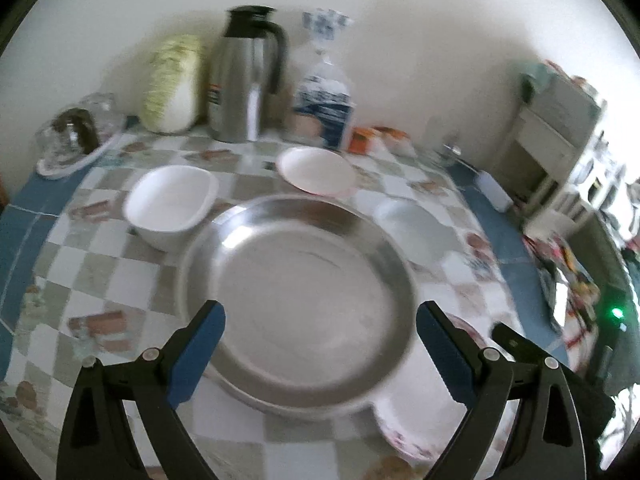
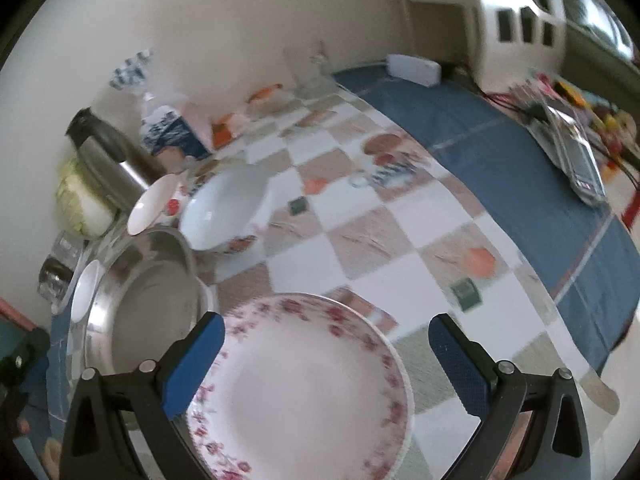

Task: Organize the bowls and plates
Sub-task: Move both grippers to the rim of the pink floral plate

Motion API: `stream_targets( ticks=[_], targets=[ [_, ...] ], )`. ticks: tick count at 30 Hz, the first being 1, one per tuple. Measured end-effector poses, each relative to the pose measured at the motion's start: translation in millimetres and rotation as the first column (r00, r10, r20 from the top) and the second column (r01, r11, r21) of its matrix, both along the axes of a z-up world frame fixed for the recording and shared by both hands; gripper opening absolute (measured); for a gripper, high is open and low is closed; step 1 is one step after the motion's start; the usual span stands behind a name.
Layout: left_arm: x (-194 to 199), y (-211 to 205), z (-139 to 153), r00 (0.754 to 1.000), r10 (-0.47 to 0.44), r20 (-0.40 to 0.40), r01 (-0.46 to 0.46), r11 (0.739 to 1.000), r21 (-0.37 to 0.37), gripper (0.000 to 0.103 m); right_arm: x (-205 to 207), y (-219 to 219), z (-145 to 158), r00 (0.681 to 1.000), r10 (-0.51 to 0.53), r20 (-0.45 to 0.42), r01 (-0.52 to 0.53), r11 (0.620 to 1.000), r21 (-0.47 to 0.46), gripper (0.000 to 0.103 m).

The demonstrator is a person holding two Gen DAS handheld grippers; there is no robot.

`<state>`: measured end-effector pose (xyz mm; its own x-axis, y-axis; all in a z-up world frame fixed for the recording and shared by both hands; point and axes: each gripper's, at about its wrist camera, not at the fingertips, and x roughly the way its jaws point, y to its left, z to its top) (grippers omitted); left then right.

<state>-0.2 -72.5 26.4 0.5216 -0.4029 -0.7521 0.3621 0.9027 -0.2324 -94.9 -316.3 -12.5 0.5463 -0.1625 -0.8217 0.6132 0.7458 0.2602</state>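
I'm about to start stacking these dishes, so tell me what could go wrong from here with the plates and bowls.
1. The steel plate sits close against the white square bowl and near the floral plate; lifting it carelessly may knock either one.
2. Both the left gripper and right gripper are open and close together, so they might collide.
3. The thermos and glass jars behind could tip if dishes get pushed back.
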Motion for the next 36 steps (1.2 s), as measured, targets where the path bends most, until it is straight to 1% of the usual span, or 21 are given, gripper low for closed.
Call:
stream_targets(
  ticks=[4,6,10,13,15,17,19,21,25,27,30,32,33,34,35,36],
  targets=[
    [-21.4,-21.3,1.4,0.996,-0.078,-0.032,0.078,0.997,-0.002,0.097,-15.2,-9.1,-7.5,0.999,-0.020,-0.033,0.021,0.999,0.045,0.103],
    [-31.8,-32.3,-4.2,0.992,-0.109,-0.066,0.109,0.994,-0.003,0.097,-19.3,-11.3,-13.3,0.998,-0.026,-0.061,0.030,0.998,0.064,0.103],
    [-42.4,-43.9,-17.5,0.980,-0.140,-0.140,0.139,0.990,-0.021,0.097,-23.5,-13.1,-20.2,0.995,-0.030,-0.100,0.037,0.997,0.072,0.103],
    [-47.3,-51.4,-26.7,0.975,-0.151,-0.162,0.154,0.988,0.008,0.097,-26.1,-16.8,-26.1,0.992,-0.041,-0.119,0.051,0.995,0.089,0.103],
    [-49.9,-54.1,-31.4,0.975,-0.145,-0.169,0.151,0.988,0.028,0.097,-28.0,-20.7,-34.1,0.989,-0.051,-0.136,0.068,0.990,0.124,0.102],
    [-50.3,-55.7,-37.4,0.972,-0.140,-0.187,0.151,0.987,0.047,0.097,-29.6,-23.9,-39.7,0.987,-0.061,-0.152,0.083,0.986,0.144,0.100],
    [-49.8,-56.1,-43.3,0.971,-0.126,-0.201,0.143,0.987,0.074,0.097,-29.5,-26.5,-43.8,0.985,-0.067,-0.158,0.092,0.983,0.159,0.093],
    [-48.5,-56.2,-48.9,0.970,-0.112,-0.217,0.134,0.987,0.090,0.096,-30.1,-27.6,-46.1,0.985,-0.065,-0.159,0.092,0.982,0.166,0.090],
    [-47.7,-55.3,-57.2,0.967,-0.095,-0.238,0.121,0.988,0.095,0.096,-27.9,-28.3,-48.3,0.987,-0.052,-0.153,0.080,0.980,0.185,0.081],
    [-47.3,-56.0,-60.1,0.965,-0.090,-0.246,0.117,0.988,0.097,0.096,-27.2,-28.3,-50.4,0.987,-0.044,-0.154,0.073,0.979,0.191,0.080],
    [-47.5,-57.6,-64.3,0.965,-0.075,-0.253,0.105,0.988,0.109,0.096,-26.6,-29.2,-53.6,0.987,-0.041,-0.154,0.072,0.977,0.202,0.071],
    [-46.9,-58.8,-67.0,0.962,-0.073,-0.265,0.104,0.989,0.103,0.096,-25.8,-30.3,-55.6,0.987,-0.038,-0.156,0.070,0.975,0.210,0.069],
    [-47.0,-59.1,-68.5,0.961,-0.070,-0.269,0.101,0.989,0.104,0.096,-25.7,-30.7,-56.9,0.987,-0.035,-0.158,0.069,0.974,0.215,0.067],
    [-46.9,-60.7,-69.7,0.960,-0.068,-0.271,0.100,0.989,0.107,0.095,-25.5,-30.8,-57.3,0.987,-0.032,-0.158,0.067,0.974,0.217,0.062],
    [-46.9,-61.4,-71.1,0.960,-0.064,-0.273,0.097,0.989,0.110,0.094,-25.1,-31.0,-57.6,0.987,-0.029,-0.158,0.063,0.974,0.217,0.059],
    [-46.7,-62.1,-73.2,0.959,-0.059,-0.278,0.093,0.989,0.112,0.089,-24.6,-31.2,-57.7,0.987,-0.024,-0.156,0.058,0.974,0.217,0.057]
  ],
)
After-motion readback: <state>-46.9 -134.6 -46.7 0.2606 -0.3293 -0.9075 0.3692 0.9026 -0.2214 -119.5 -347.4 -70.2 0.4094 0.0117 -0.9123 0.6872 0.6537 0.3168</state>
